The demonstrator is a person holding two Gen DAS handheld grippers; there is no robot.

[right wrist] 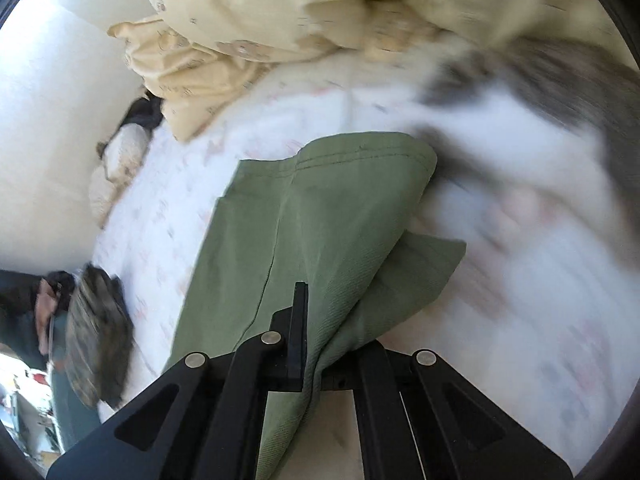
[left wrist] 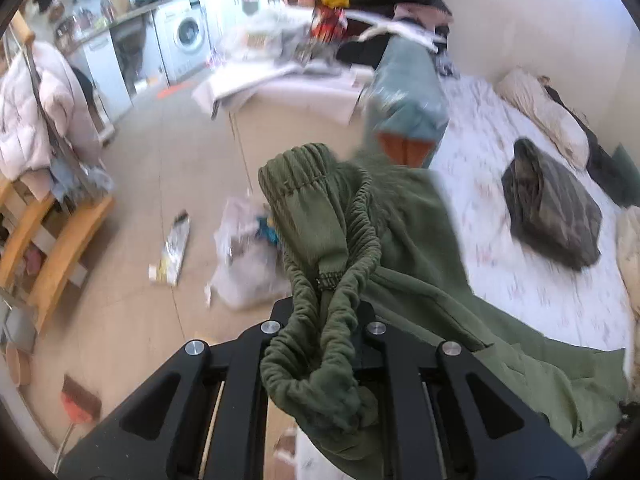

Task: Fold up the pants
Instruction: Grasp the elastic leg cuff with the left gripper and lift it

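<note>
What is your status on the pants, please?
Left hand-held gripper shut on waistband. Right hand-held gripper shut on leg hem. Pants over bed, unfolded.

The pants (left wrist: 420, 248) trail onto the bed (left wrist: 520, 280), with a bundle (left wrist: 552, 216), seemingly clothing, lying behind.

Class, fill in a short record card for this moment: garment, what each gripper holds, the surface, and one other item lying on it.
garment: green pants
left gripper: shut on the elastic waistband
right gripper: shut on a leg near the hem
surface: bed, white patterned sheet
other item: dark folded cloth
pants state: partly lifted, not yet folded
</note>
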